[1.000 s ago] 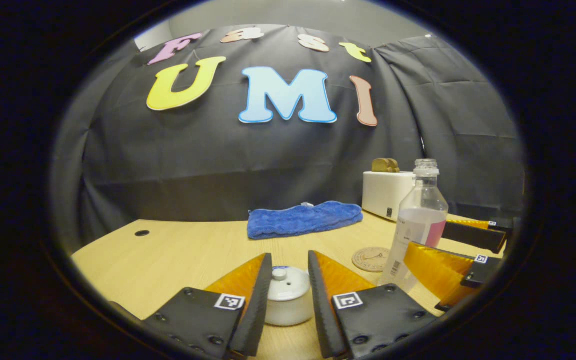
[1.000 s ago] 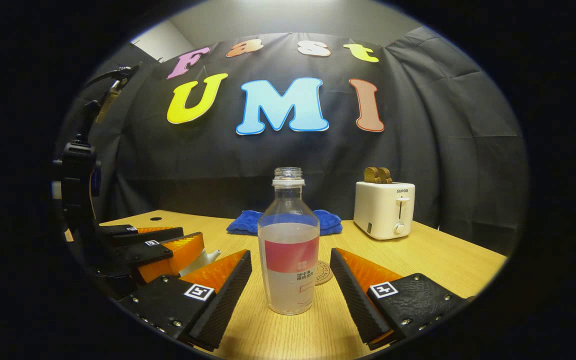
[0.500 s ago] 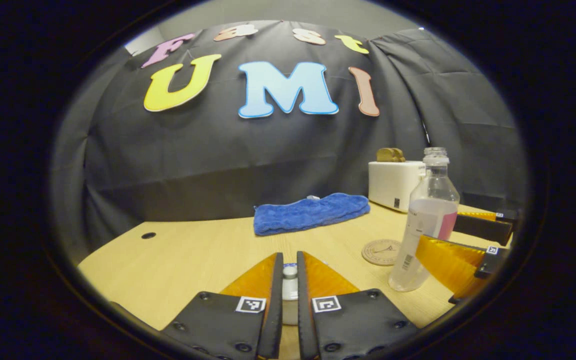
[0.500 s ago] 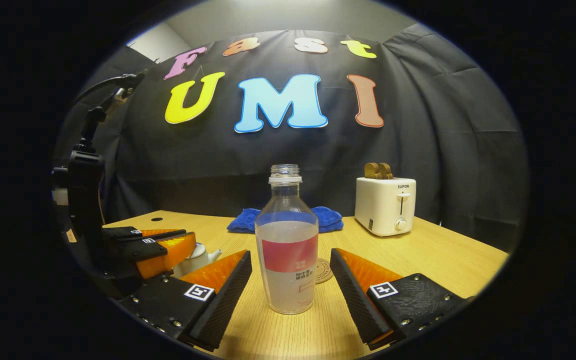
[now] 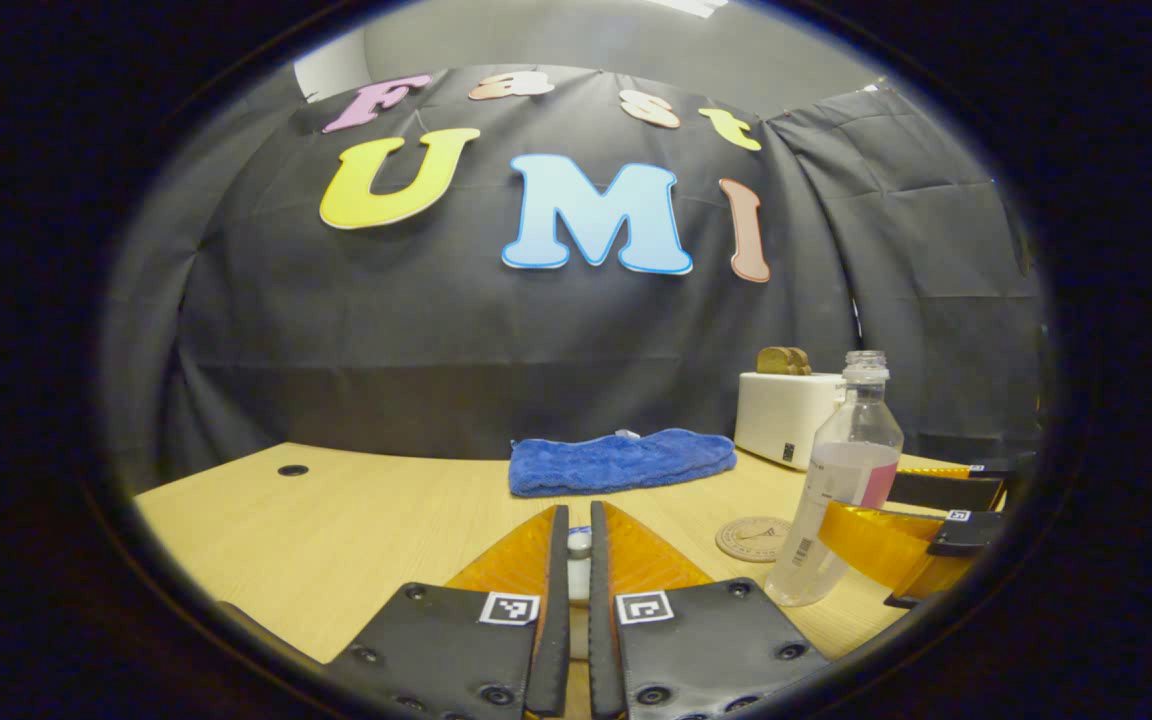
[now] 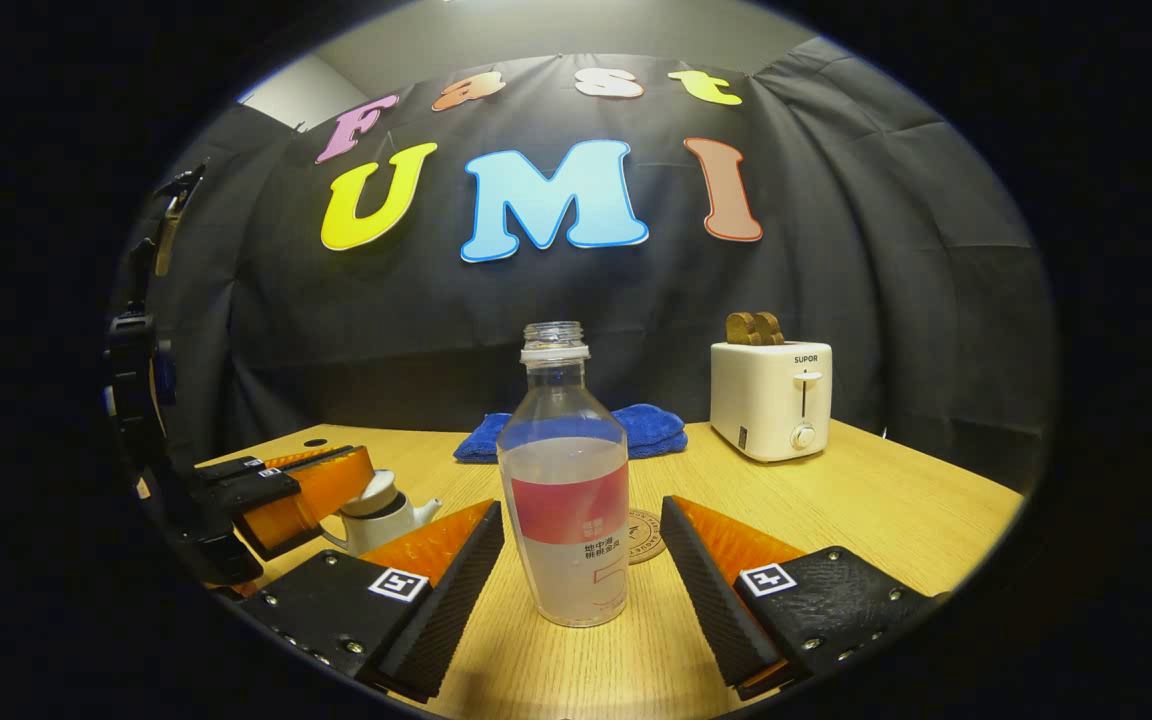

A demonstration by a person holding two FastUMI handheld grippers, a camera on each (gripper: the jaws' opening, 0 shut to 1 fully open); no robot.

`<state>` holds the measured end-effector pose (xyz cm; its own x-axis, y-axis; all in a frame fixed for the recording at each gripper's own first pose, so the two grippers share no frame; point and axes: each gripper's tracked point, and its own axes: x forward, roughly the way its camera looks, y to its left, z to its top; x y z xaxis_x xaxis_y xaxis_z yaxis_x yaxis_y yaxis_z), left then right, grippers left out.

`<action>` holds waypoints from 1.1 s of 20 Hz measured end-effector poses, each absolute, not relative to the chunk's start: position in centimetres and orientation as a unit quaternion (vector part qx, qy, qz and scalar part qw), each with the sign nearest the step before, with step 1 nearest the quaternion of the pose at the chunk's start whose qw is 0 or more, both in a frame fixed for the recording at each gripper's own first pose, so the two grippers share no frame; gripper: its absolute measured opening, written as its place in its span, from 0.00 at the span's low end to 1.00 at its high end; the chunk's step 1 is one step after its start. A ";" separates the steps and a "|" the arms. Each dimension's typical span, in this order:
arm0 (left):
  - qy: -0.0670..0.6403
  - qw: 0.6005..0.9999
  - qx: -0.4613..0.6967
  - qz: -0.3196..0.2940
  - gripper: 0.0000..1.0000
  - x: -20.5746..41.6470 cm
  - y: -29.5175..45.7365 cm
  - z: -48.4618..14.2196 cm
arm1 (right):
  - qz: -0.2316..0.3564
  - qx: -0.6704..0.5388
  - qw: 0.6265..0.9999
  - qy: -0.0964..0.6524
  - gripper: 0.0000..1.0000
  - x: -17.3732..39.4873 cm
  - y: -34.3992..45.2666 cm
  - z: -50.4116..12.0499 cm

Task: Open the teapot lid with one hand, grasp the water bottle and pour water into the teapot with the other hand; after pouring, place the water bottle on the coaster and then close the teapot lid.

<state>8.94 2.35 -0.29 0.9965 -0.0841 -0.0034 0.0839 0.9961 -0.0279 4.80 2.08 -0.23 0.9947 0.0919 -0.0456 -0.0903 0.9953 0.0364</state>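
While my left gripper [image 5: 578,560] was pinched on the small white ceramic teapot lid [image 5: 578,545], lifted above the white teapot [image 6: 381,515], my right gripper [image 6: 581,560] stood wide open around the upright clear plastic water bottle [image 6: 566,510], untouched, before the round cork coaster [image 6: 648,535].

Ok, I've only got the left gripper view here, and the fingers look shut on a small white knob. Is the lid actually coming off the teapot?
Observer: In the right gripper view, the left gripper holds the lid tilted, with one edge raised above the teapot.
Operator: And is the right gripper on the bottle?
Observer: No. The right gripper is open, with one finger on each side of the bottle and a gap on both sides.
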 end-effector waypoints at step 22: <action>0.003 1.000 -0.002 0.006 0.15 5.3 9.9 -0.6 | 0.011 -0.001 1.000 0.001 0.96 6.0 2.1 0.3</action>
